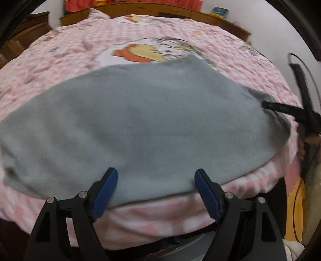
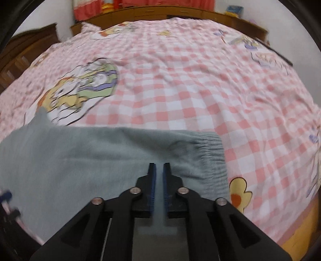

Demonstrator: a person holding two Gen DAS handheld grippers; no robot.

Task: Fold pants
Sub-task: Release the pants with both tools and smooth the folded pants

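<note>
Grey fleece pants [image 1: 140, 112] lie flat across the near edge of the bed, their elastic waistband [image 2: 210, 152] at the right end. My left gripper [image 1: 155, 176] is open, its blue pads over the pants' near edge, holding nothing. My right gripper [image 2: 159, 167] has its jaws nearly together with a narrow gap, low over the waist end of the pants [image 2: 80, 160]; I cannot tell if cloth is pinched. The right gripper also shows in the left wrist view [image 1: 266, 105], its tip on the pants' right end.
The bed is covered by a pink checked quilt [image 2: 180, 90] with cartoon prints. A wooden headboard [image 1: 160, 10] and wooden furniture [image 2: 30, 46] stand at the back and left. Yellow fabric [image 1: 295, 210] lies beside the bed at lower right.
</note>
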